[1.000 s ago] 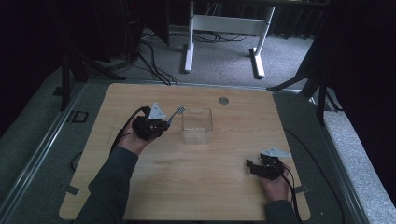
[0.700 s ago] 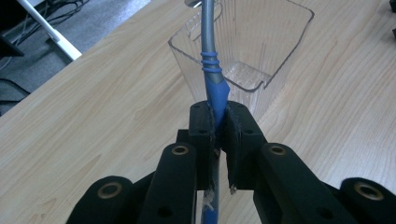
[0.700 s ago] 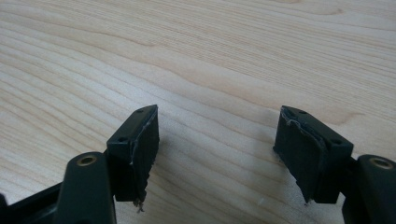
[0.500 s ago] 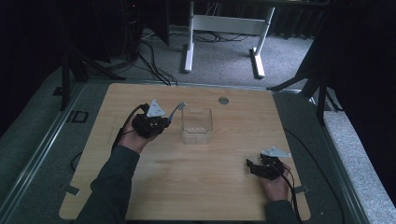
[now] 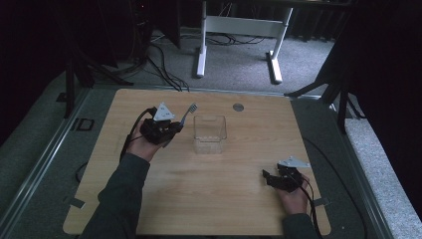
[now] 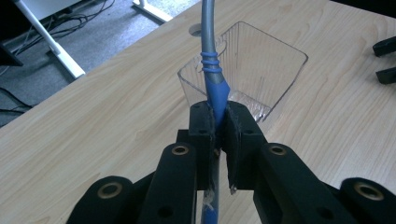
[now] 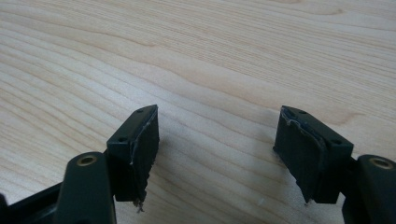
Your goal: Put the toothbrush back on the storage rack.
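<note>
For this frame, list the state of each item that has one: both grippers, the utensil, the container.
Left gripper: shut on the utensil's blue handle.
Right gripper: open, nothing between its jaws, low over the table.
Utensil: held, head end beyond the jaws, toward the container.
Clear container: upright on the table, looks empty.

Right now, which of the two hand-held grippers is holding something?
The left hand-held gripper: its jaws are clamped on the blue handle of a toothbrush beside the clear container. The right hand-held gripper sits open over bare wooden table.
</note>
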`<state>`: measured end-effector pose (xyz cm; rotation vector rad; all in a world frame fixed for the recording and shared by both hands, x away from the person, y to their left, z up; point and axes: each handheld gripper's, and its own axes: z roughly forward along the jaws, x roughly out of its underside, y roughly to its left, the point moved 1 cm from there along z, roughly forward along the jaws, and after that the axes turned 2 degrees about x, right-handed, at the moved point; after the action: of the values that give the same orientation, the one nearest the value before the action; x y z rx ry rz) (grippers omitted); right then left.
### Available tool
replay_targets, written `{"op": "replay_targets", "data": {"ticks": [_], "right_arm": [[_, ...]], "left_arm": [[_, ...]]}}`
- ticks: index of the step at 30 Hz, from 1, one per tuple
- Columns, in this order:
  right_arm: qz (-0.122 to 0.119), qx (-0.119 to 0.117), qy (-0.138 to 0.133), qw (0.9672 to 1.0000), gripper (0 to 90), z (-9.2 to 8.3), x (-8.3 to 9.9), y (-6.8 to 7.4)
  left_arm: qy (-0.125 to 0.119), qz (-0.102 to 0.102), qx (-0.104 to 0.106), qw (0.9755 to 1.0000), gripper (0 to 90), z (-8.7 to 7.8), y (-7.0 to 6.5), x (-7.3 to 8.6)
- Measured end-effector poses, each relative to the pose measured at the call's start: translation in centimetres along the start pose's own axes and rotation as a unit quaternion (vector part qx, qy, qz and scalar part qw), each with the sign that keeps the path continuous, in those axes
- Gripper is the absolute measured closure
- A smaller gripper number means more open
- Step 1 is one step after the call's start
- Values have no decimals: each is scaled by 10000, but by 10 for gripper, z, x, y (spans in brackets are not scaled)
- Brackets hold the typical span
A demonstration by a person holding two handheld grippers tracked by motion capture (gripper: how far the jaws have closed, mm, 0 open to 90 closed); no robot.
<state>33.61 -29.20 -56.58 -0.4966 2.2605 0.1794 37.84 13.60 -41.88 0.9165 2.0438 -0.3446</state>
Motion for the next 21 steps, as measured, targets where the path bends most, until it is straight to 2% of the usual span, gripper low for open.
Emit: {"op": "replay_targets", "data": {"ticks": [9, 21], "right_arm": [[-1, -4, 0, 10000, 302, 0, 0, 0], [-4, -3, -2, 10000, 302, 0, 0, 0]], "left_arm": [[-149, -104, -10, 9998, 819, 2, 0, -3], [-231, -157, -31, 9996, 818, 5, -1, -9]]}}
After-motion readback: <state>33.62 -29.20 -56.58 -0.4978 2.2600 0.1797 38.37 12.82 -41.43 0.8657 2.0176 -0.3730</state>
